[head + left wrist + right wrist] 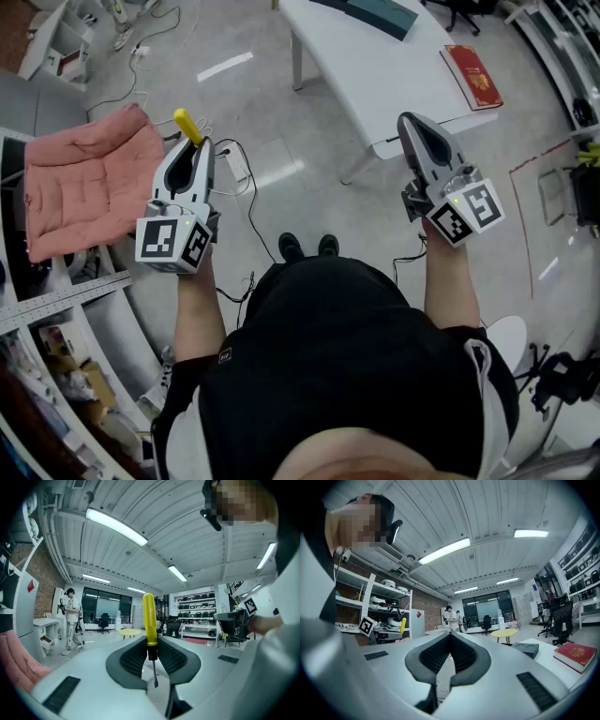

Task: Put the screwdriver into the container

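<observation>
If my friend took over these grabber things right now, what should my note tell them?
Left gripper: shut on the yellow-handled screwdriver, with the handle poking out past the jaws.
Right gripper: shut, nothing in it.
Both are held up over the floor, with the white table ahead.
Container: I can't pick it out for sure.
Done: screwdriver is gripped.
Left: find the container, lower the screwdriver in, let go.
</observation>
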{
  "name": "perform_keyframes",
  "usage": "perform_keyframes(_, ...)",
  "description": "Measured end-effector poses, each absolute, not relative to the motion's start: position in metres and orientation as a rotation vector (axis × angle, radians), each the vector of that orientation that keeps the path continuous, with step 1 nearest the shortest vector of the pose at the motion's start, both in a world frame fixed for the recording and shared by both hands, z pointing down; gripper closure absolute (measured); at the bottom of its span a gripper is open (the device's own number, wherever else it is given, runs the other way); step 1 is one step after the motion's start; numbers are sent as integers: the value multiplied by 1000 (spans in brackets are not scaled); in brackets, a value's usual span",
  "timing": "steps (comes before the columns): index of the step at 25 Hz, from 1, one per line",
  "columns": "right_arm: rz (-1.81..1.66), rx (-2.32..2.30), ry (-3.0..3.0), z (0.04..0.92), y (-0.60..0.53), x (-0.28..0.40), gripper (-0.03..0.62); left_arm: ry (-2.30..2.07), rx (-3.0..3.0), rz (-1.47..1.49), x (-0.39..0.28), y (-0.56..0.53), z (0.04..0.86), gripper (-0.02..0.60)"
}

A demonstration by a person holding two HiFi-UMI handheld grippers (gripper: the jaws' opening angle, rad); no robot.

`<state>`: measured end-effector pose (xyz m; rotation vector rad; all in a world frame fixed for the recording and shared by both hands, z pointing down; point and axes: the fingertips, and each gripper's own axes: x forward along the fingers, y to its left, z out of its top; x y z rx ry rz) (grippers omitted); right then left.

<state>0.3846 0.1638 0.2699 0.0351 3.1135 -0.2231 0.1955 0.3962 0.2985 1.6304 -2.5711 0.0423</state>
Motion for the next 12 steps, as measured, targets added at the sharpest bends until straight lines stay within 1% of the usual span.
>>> perform_keyframes(12, -210, 46, 3120, 270, 190, 353, 565, -2586, 1625, 32, 171, 427, 298, 505)
